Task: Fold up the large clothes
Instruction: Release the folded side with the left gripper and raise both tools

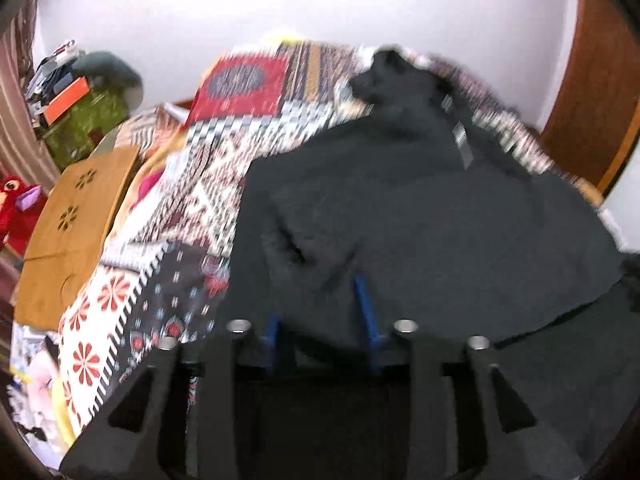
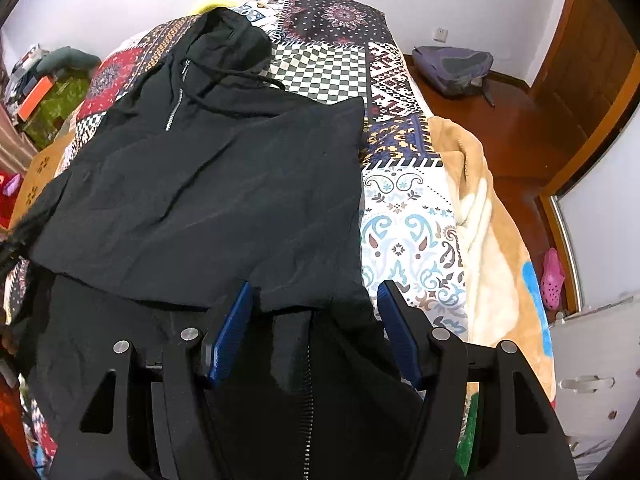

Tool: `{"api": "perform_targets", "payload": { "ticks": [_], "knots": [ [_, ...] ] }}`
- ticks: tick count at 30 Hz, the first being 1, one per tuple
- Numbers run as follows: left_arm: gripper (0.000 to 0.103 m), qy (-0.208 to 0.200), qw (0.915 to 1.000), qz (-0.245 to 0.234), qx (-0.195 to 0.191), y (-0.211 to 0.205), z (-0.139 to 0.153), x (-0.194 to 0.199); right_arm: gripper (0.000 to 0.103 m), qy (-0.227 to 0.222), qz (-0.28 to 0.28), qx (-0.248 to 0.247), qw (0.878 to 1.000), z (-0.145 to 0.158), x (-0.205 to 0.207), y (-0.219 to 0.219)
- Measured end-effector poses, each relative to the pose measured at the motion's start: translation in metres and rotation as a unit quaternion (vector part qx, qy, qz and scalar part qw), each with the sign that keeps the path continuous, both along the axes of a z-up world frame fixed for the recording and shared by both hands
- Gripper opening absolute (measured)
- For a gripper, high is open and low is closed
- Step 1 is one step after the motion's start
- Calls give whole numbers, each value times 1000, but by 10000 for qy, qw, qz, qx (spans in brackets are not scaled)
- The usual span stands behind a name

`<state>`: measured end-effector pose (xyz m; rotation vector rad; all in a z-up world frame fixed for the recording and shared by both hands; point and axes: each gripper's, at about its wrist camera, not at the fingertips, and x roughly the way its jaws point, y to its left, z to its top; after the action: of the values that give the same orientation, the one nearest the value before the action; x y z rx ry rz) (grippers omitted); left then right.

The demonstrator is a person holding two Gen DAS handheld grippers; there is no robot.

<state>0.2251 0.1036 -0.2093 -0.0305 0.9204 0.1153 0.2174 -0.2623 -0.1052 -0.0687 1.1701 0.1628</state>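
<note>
A large black zip hoodie (image 2: 208, 184) lies spread on the patterned bedspread (image 2: 408, 216), hood (image 2: 236, 46) towards the wall, one side folded over the body. My right gripper (image 2: 314, 290) is open, its blue pads (image 2: 230, 334) straddling the hoodie's near edge by the zipper. In the blurred left wrist view the hoodie (image 1: 420, 216) fills the middle. My left gripper (image 1: 320, 300) has its blue fingers (image 1: 366, 308) apart, with black cloth draped over and between them; I cannot tell if it grips.
A tan fleece blanket (image 2: 492, 240) hangs off the bed's right side. A backpack (image 2: 452, 66) lies on the wooden floor by the door (image 2: 592, 68). A wooden lap table (image 1: 76, 228) and cluttered shelves (image 1: 68, 92) stand left of the bed.
</note>
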Motion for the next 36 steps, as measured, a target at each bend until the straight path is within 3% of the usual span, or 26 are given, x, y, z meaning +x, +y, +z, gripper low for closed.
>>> {"api": "perform_targets", "payload": {
  "ticks": [2, 3, 7, 11, 18, 21, 26, 32, 36],
  "knots": [
    [52, 189, 9992, 56, 338, 2, -14, -2, 61, 21, 36, -59, 10000, 0, 0, 1],
    [59, 219, 9989, 45, 407, 3, -17, -4, 61, 33, 45, -76, 10000, 1, 0, 2],
    [66, 238, 9988, 15, 438, 10, -8, -9, 61, 105, 61, -4, 9999, 6, 4, 3],
    [70, 86, 9986, -69, 520, 17, 16, -10, 61, 28, 115, 137, 9998, 19, 9, 7],
    [79, -569, 9957, -381, 621, 7, 80, 6, 61, -599, 356, 101, 9975, 59, 30, 28],
    [80, -819, 9934, -526, 610, -3, 103, 23, 61, -908, 449, 73, 9948, 76, 43, 39],
    [81, -1091, 9914, -666, 262, -18, 128, 64, 61, -1310, 580, 84, 9897, 97, 71, 60],
    [81, -1022, 9920, -743, 79, -30, 129, 124, 61, -1494, 654, -59, 9866, 98, 111, 84],
    [81, -806, 9936, -772, -173, -35, 116, 170, 61, -1370, 595, 66, 9888, 83, 148, 99]
  ]
}}
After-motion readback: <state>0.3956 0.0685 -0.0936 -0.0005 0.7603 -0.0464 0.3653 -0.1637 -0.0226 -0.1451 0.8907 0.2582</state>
